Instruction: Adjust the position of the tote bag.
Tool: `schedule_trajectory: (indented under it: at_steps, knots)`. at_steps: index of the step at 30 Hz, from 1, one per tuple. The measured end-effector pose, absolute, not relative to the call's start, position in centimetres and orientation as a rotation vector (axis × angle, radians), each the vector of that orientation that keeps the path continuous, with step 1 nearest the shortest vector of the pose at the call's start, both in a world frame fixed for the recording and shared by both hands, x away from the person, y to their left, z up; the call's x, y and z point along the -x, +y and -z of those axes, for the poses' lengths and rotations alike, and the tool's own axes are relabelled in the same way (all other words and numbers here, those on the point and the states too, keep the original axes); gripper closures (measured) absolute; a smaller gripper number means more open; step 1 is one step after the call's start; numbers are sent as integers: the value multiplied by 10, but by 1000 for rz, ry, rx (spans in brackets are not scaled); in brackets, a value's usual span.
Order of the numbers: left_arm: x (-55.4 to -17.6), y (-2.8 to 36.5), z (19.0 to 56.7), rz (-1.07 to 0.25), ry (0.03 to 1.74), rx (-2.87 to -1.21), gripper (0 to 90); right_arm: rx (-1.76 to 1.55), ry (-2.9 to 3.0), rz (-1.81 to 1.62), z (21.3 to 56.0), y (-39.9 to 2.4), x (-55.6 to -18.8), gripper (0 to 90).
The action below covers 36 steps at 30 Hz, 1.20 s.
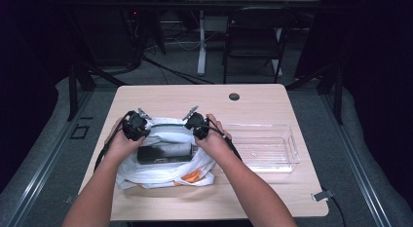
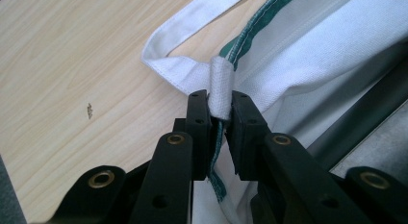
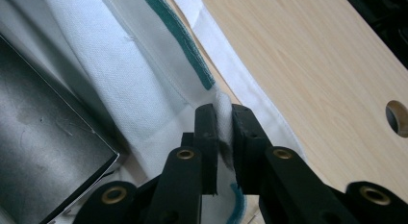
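White cloth with a green-stitched rim makes up the tote bag (image 1: 168,156), which lies on the desk (image 1: 160,98) in front of the person, just beside a clear plastic bin (image 1: 263,146); the left hand-held gripper (image 2: 220,101) pinches the bag's rim at one side, the right hand-held gripper (image 3: 223,116) pinches it at the other, both narrow on fabric; a dark flat box (image 1: 163,153) shows in the mouth, something orange (image 1: 192,177) below. To hold the mouth open well, I judge both grips should stay firm and pull apart evenly, keeping the rim taut without dragging the bag across the desk.
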<state>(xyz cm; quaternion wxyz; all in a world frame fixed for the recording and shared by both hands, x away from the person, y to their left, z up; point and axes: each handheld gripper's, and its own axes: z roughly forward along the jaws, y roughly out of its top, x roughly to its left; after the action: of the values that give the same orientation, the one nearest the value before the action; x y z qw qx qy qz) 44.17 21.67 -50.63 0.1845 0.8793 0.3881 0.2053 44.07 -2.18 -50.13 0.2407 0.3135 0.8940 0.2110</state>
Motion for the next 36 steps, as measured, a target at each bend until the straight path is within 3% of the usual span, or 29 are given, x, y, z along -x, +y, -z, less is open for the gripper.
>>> schedule_trajectory:
  at_steps: [23,36]
  knots:
    - [-449,213,518,-547,1125,-2518,790,-919,2477,-558,513,-19,-446,822]
    - [-434,231,497,-583,1139,-2461,539,-937,2478,-568,514,-19,-446,821]
